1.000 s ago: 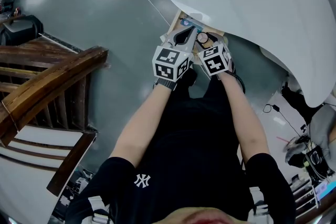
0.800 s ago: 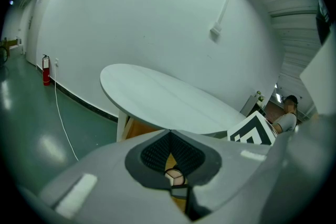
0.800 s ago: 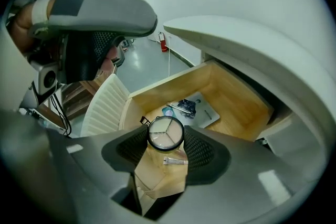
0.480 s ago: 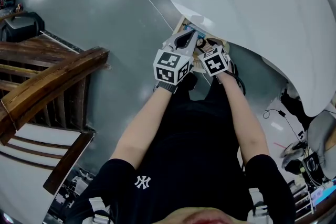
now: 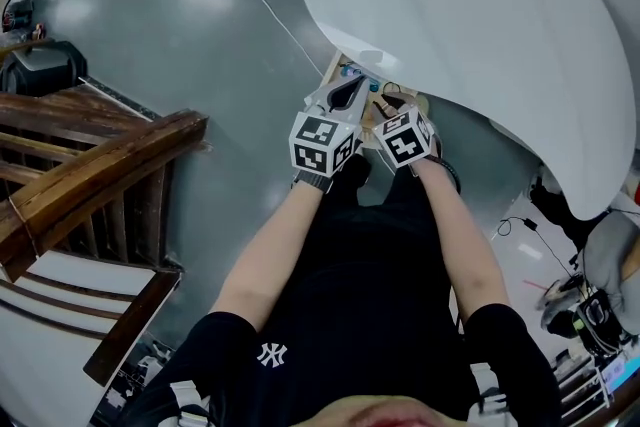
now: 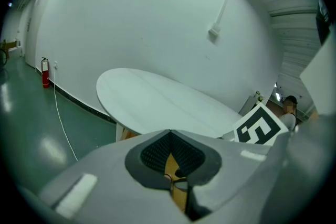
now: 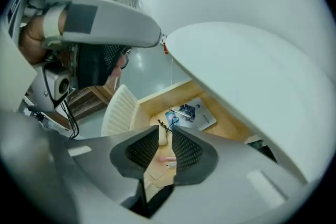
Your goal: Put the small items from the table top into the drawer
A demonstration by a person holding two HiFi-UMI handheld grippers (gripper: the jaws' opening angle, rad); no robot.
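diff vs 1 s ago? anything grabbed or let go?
The right gripper jaws have just been closing to a narrow gap above the open drawer. Only drawer contents show through the gap, nothing clamped. No item visibly taken or released. The left gripper stayed shut; both kept their place over the drawer.

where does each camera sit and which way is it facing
Head view: on the person's head, facing steeply down; both forearms, left gripper, right gripper, open drawer, white table.
Left gripper view: on the left gripper, facing the white table and the wall; own jaws together.
Right gripper view: on the right gripper, facing down into the drawer; own jaws have just been closing, pale item between, grip unclear.
Shared: all show the white table.
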